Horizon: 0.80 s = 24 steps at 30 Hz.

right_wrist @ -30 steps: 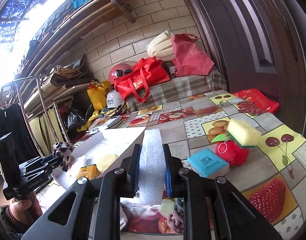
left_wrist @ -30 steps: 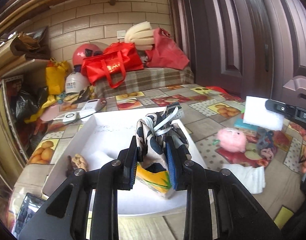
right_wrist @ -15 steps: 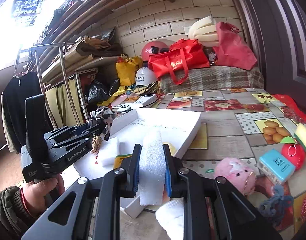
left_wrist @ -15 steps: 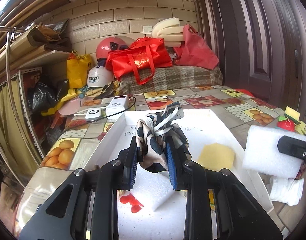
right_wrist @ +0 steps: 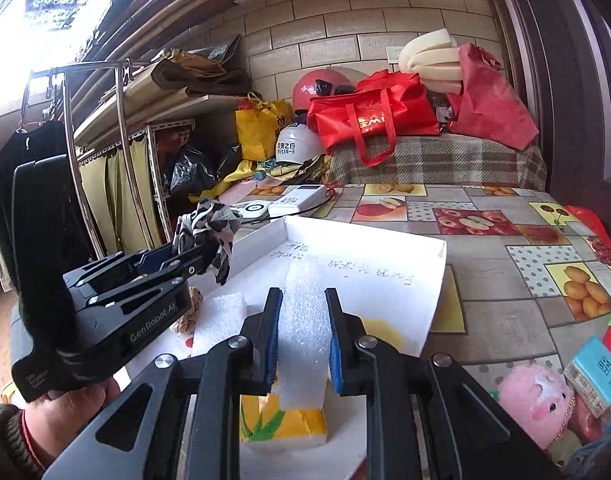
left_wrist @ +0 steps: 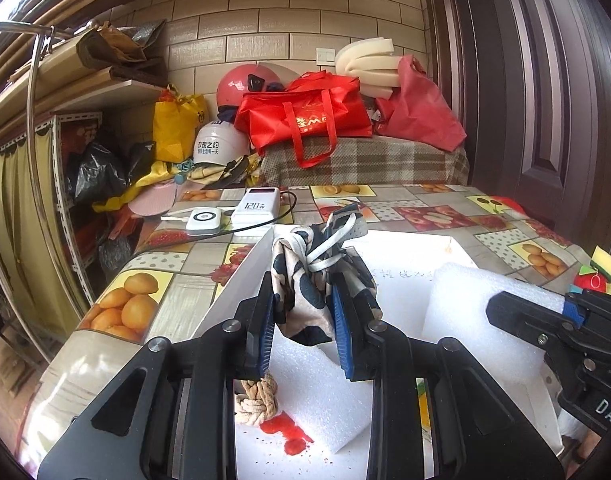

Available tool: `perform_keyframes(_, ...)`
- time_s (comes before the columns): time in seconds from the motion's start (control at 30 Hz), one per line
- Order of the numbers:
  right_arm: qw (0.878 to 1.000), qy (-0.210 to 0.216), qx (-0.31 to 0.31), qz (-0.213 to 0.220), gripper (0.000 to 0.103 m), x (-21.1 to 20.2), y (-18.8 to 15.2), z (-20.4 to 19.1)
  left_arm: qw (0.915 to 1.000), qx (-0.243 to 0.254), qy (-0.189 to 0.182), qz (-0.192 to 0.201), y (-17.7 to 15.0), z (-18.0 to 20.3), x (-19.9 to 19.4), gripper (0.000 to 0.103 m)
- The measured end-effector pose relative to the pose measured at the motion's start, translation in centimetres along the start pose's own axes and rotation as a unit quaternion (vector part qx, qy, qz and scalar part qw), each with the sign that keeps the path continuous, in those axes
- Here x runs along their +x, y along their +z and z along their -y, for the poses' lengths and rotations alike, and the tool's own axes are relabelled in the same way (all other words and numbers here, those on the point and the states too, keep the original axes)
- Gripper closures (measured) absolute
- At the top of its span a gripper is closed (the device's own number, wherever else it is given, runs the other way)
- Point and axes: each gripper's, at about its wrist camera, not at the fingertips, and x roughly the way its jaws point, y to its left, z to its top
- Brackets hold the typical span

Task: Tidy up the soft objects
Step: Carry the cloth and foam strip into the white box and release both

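Fruit pictures cover the surface point(right_wrist: 505, 280), with a white box point(right_wrist: 385, 280) in the middle. Left gripper point(left_wrist: 305, 320) fingers squeeze a spotted cloth point(left_wrist: 305, 276); right gripper point(right_wrist: 303, 340) fingers squeeze a white foam piece point(right_wrist: 305, 320).

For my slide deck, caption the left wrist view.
Left gripper holding spotted cloth over white tray.

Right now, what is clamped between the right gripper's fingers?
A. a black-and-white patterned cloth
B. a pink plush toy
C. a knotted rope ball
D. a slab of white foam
D: the right gripper is shut on the white foam slab above the white tray; the patterned cloth is in the left gripper.
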Motion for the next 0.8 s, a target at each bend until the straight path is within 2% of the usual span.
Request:
perform_keyframes(0.1,1.0,-0.003,0.013,-0.004,0.084,1.3,0.8,0.0,0.9999,-0.011,0.0,-0.012,0.0,-0.3,0.5,0.077)
perform_keyframes(0.2,1.0,-0.011,0.006,-0.01,0.083,2.3,0.8,-0.4,0.9997,-0.009,0.016,-0.016,-0.1,-0.1,0.6,0.071)
perform_keyframes(0.23,1.0,-0.014,0.002,-0.009,0.083,2.3,0.6,-0.5,0.9996,-0.004,0.024,-0.014,-0.1,0.0,0.5,0.063)
perform_keyframes(0.27,1.0,-0.016,-0.001,-0.011,0.082,2.3,0.3,-0.6,0.9996,0.0,0.028,-0.01,-0.1,0.2,0.4,0.046)
perform_keyframes(0.3,1.0,-0.017,-0.004,-0.011,0.07,2.2,0.1,-0.6,0.9995,0.005,0.031,-0.004,-0.2,0.4,0.1,0.034)
perform_keyframes(0.33,1.0,-0.019,-0.004,-0.011,0.053,2.1,-0.1,-0.5,0.999,0.005,0.045,0.001,-0.2,0.4,-0.1,0.024)
perform_keyframes(0.37,1.0,-0.028,0.002,-0.007,0.047,1.8,0.0,-0.2,0.9989,-0.002,0.047,0.006,-0.2,0.1,-0.3,0.017)
perform_keyframes(0.4,1.0,-0.028,0.011,-0.005,0.034,1.6,0.1,0.2,0.9989,-0.01,0.046,0.007,-0.3,-0.2,-0.3,0.014)
perform_keyframes(0.43,0.999,-0.025,0.019,-0.006,0.02,1.6,0.2,0.6,0.9987,-0.017,0.047,0.007,-0.3,-0.5,-0.3,0.007)
perform_keyframes(0.47,0.999,-0.027,0.026,-0.005,0.019,1.4,0.2,0.9,0.9986,-0.021,0.049,0.006,-0.3,-0.7,-0.3,0.0)
perform_keyframes(0.8,1.0,-0.024,0.018,-0.007,0.019,0.3,-0.1,0.1,0.9985,-0.027,0.043,0.021,-0.4,-0.8,-1.0,0.0)
